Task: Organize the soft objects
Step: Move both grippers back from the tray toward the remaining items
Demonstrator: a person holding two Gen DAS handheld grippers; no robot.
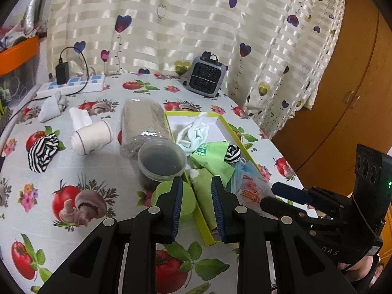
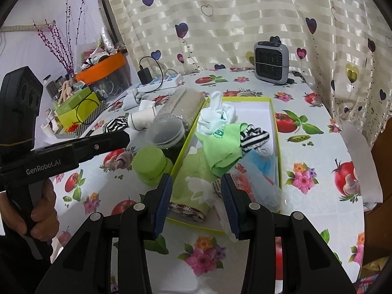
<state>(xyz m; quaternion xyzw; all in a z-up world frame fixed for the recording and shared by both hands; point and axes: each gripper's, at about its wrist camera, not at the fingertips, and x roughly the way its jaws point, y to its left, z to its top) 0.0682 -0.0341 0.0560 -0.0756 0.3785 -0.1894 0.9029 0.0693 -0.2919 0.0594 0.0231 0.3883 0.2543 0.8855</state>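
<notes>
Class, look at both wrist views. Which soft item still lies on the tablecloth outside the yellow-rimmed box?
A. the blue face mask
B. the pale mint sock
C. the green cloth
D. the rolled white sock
D: the rolled white sock lies on the tablecloth, left of the box, which holds the others.

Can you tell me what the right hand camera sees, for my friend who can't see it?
The open right gripper hovers over a yellow-green cardboard box filled with socks and cloths on a tomato-print tablecloth.
</notes>
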